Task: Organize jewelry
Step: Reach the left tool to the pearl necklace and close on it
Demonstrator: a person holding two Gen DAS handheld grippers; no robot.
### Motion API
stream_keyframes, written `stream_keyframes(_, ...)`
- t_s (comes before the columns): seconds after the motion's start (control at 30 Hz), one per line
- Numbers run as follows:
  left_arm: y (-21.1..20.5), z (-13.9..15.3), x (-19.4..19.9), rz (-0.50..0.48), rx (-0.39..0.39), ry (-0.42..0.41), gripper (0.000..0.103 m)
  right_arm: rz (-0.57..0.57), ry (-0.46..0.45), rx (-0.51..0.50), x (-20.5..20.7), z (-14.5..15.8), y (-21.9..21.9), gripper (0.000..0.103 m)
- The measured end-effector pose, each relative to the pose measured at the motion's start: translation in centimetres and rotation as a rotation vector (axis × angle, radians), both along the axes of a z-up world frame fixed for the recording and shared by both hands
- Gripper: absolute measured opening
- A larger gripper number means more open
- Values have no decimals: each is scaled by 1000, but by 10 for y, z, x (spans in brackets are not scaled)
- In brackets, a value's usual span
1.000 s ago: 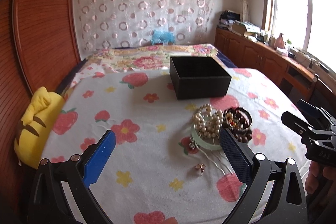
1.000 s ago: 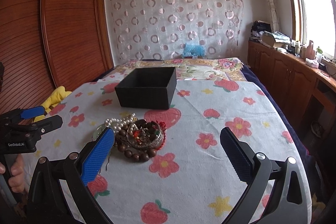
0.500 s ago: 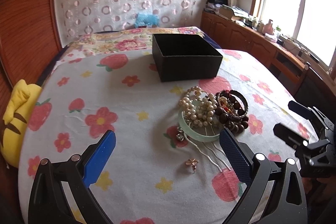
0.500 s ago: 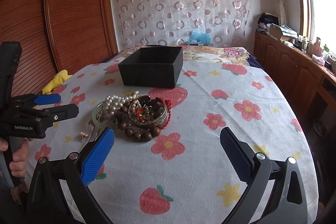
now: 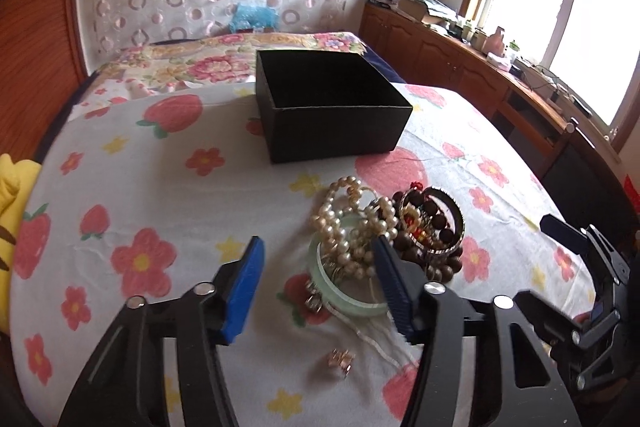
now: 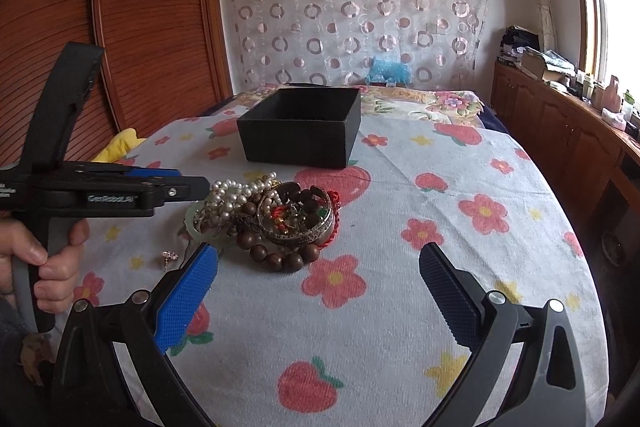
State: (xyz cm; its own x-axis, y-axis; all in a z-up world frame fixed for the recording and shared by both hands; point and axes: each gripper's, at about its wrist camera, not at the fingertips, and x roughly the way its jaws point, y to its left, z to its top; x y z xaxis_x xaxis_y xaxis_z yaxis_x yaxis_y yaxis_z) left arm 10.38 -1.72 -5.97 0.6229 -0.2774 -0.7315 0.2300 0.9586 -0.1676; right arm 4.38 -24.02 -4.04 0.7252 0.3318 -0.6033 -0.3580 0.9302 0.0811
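A pile of jewelry lies on the flowered cloth: a pearl strand, a pale green bangle, a silver bangle and dark wooden beads. A small earring lies apart, nearer me. Behind the pile stands an open black box. My left gripper hovers over the pile's left side. Its jaws are closing, with pearls and green bangle below the gap, and the pads touch nothing. My right gripper stands open, short of the beads.
A yellow plush toy lies at the left edge by the wooden wardrobe. Low wooden cabinets with clutter run under the window at the right. A person's hand holds the left gripper's handle.
The left gripper has come forward and down over the pile, and its jaws have narrowed. The right gripper has hardly moved.
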Motion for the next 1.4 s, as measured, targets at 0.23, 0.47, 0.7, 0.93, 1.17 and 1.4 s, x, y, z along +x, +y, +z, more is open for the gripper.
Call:
stream_keyframes(0.23, -6, -6, 20, -9, -16, 39, 40, 26, 1, -16, 4, 3, 7, 101)
stream_keyframes(0.47, -9, -14, 31, -19, -25, 84, 40, 48, 6, -26, 7, 2, 12, 101)
stream_keyframes(0.7, -9, -7, 28, -40, -9, 40, 13, 55, 10, -34, 8, 2, 12, 101)
stream_keyframes(0.93, -10, 24, 7, -41, 15, -68, 13, 65, 11, -54, 12, 3, 12, 101)
stream_keyframes(1.17, -5, 61, -17, -35, 22, -175, 13, 137, 71, -76, 29, -1, 12, 90)
stream_keyframes(1.4, 6, 92, -35, -6, 19, -258, 13, 177, 139, -91, 52, -10, 15, 78)
